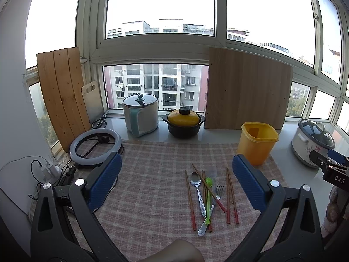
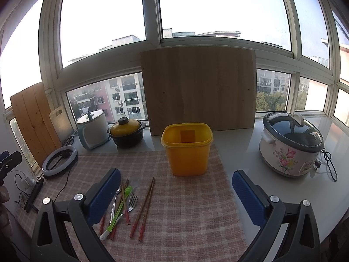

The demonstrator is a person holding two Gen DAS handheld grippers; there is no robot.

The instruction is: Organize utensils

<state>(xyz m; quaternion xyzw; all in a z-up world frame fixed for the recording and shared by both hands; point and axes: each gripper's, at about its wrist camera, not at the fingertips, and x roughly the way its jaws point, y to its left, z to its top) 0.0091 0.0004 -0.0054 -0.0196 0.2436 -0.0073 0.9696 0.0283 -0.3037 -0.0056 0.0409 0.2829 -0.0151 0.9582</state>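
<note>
We've got both grippers wide open and empty, and the utensils (image 2: 124,207) lie lower left in the right gripper (image 2: 176,196) view, handles toward us, lower right of centre for the left gripper (image 1: 176,183), bin (image 2: 187,149) just behind.

In the right wrist view, the blue-padded left finger (image 2: 104,194) of that gripper covers the upper part of the steel spoon (image 2: 115,203) and parts of the red-tipped wooden chopsticks (image 2: 102,223) behind it. A pale, translucent utensil (image 1: 212,171) among the pile in the left wrist view is too faint to identify, perhaps a clear plastic spoon. A blurred skin-toned shape (image 1: 174,251) is cut off by the bottom edge. The other black gripper (image 1: 329,166) is cut by the right edge.
</note>
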